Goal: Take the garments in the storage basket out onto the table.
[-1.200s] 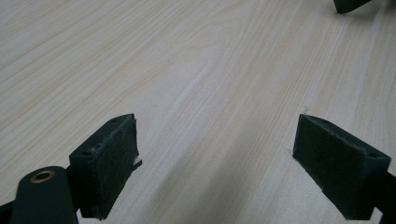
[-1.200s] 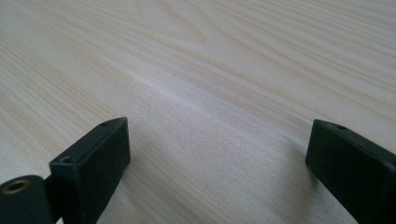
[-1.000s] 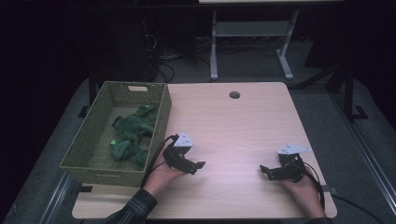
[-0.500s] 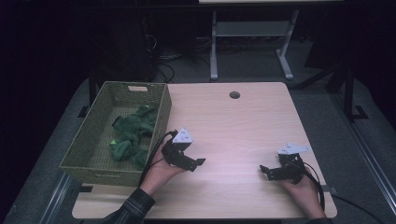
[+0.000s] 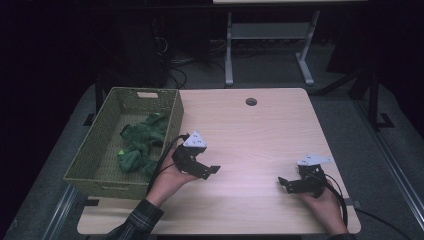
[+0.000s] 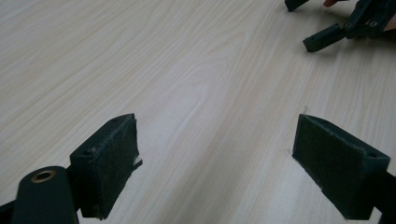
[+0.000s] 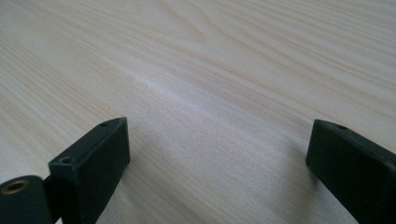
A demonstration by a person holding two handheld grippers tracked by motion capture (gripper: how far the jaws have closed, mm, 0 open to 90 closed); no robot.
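Left gripper point(image 5: 207, 170) is held just beside the green basket point(image 5: 95, 150) at the counter's point(image 5: 260, 130) left edge, jaws apart over bare wood. Green cloth point(image 5: 140, 142) lies inside the basket, behind the jaws. Right gripper point(image 5: 290, 184), near the right front corner, is likewise spread and empty.

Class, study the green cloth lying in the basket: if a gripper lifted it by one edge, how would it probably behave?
The green cloth lies crumpled in folds, so it would probably droop and unfold, not hold shape. It looks thin, so likely light. The wicker basket has an open weave, so the fabric might snag slightly.
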